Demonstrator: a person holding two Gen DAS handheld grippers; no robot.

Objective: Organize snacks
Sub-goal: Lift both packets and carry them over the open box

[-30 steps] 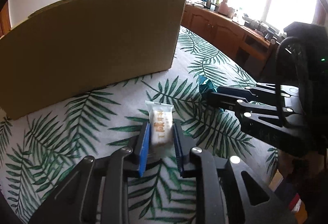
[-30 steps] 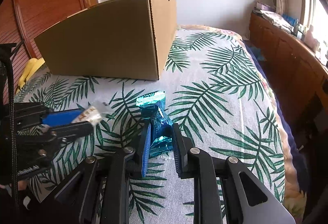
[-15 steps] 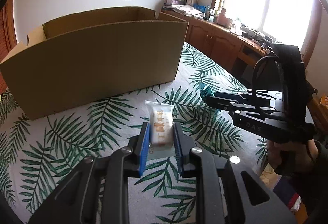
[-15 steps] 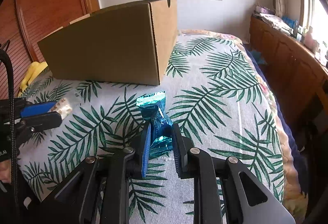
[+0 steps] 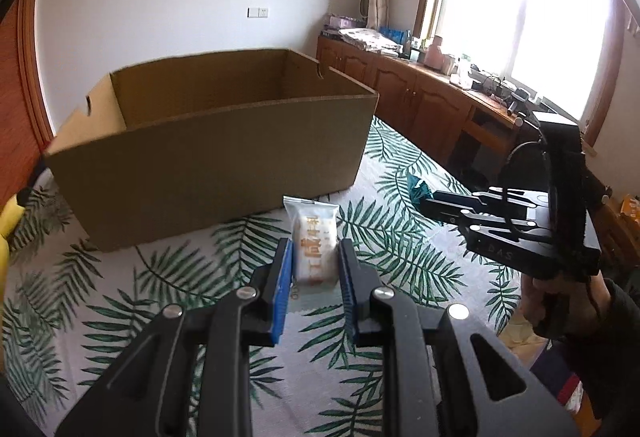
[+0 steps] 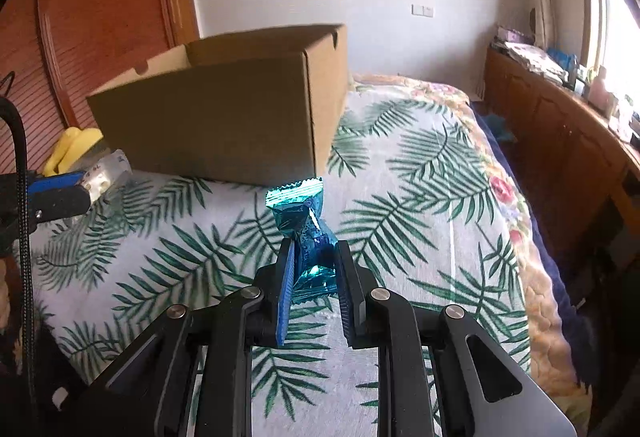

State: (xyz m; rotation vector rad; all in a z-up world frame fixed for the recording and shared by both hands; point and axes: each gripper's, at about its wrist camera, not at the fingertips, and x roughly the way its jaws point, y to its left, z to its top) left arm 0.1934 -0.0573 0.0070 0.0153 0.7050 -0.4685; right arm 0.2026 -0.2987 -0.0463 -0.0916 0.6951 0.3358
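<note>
Both grippers point down at a slant toward the box [image 5: 208, 157], an open brown cardboard carton with notched end walls standing on a leaf-print cloth [image 5: 168, 277].

The left gripper [image 5: 314, 265] is clamped on a white snack [image 5: 314, 249], a smooth pillow-shaped packet with orange print, held off the cloth just in front of the box's long wall.

The right gripper [image 6: 314, 269] is pinched on a teal snack [image 6: 304, 221], a crinkled shiny foil wrapper with a serrated end, held near the box's right corner.
</note>
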